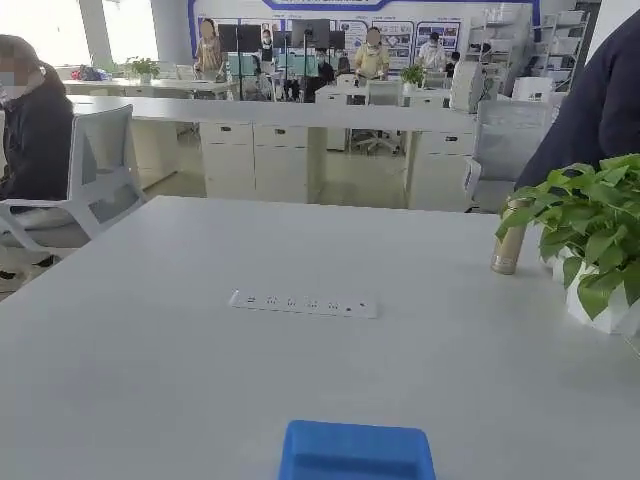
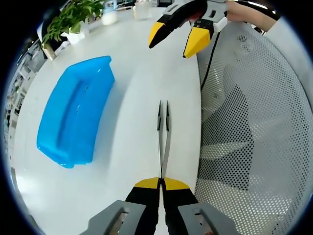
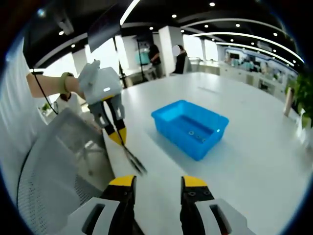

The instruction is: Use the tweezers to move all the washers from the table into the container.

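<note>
**Bench stock: two grippers, one pair of tweezers, one blue container**

- Left gripper [image 2: 160, 182]: your yellow-tipped jaws are pressed together on the handle end of the tweezers [image 2: 163, 132]. The thin metal tips point forward above the white table [image 2: 137, 88] and are nearly closed, with nothing between them. In the right gripper view the same gripper [image 3: 117, 136] hangs over the near table edge with the tweezers [image 3: 133, 159] slanting down from it.
- Right gripper [image 3: 159, 182]: your jaws stand apart and hold nothing. In the left gripper view it [image 2: 170, 48] hovers ahead of the tweezers, well apart from them, jaws spread.
- Blue container [image 3: 190, 127]: a rectangular tray resting on the table, beside the tweezers and not touching them. It also shows in the left gripper view [image 2: 76, 112] and at the bottom edge of the head view [image 1: 355, 450].
- Washers [image 3: 197, 135]: a few small dark rings lie on the container floor; they are too small to count.
- Other items: a power strip [image 1: 303, 303] mid-table, a potted plant [image 1: 590, 225] and a metal bottle [image 1: 510, 240] at the right, and a mesh chair [image 2: 254, 122] at the table's near edge.
</note>
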A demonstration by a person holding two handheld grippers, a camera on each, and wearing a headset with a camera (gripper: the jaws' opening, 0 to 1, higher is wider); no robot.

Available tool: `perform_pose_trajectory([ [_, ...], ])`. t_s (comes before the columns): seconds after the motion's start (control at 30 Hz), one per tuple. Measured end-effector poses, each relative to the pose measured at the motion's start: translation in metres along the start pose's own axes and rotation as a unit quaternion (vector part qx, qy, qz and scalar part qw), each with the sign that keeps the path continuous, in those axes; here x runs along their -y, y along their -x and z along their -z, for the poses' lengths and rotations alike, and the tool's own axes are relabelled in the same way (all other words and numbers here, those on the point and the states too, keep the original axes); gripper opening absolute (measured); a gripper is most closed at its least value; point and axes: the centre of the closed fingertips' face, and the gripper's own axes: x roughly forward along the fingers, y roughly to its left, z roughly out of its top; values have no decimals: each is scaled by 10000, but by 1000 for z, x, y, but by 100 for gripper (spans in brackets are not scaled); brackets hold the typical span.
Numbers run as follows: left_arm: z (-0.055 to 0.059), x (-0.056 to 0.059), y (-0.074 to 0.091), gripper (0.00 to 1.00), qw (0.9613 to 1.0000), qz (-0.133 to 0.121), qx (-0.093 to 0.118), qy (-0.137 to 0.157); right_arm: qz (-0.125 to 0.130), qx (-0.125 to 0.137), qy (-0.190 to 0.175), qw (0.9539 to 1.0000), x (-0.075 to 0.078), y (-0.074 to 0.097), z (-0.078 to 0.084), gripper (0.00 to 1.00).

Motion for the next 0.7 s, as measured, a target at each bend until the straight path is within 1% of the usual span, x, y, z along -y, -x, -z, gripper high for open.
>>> perform_pose_trajectory([
  [0.13, 0, 0, 0, 0, 10000, -15, -83, -38, -10, 10, -5, 10000, -2, -1, 0, 33],
  [0.2, 2, 0, -2, 0, 9998, -15, -176, -25, -27, 11, -12, 10000, -3, -2, 0, 33],
  [0.33, 3, -1, 1, 0, 9998, 10, -194, -19, -24, -7, -11, 10000, -4, -1, 0, 33],
  [0.47, 3, 0, 3, 0, 9999, 10, -158, -28, 0, 52, -43, 10000, -3, 0, -3, 33],
  [0.7, 3, 1, 3, 0, 9997, -12, 29, 224, 28, 54, -63, 10000, -4, 1, -3, 33],
])
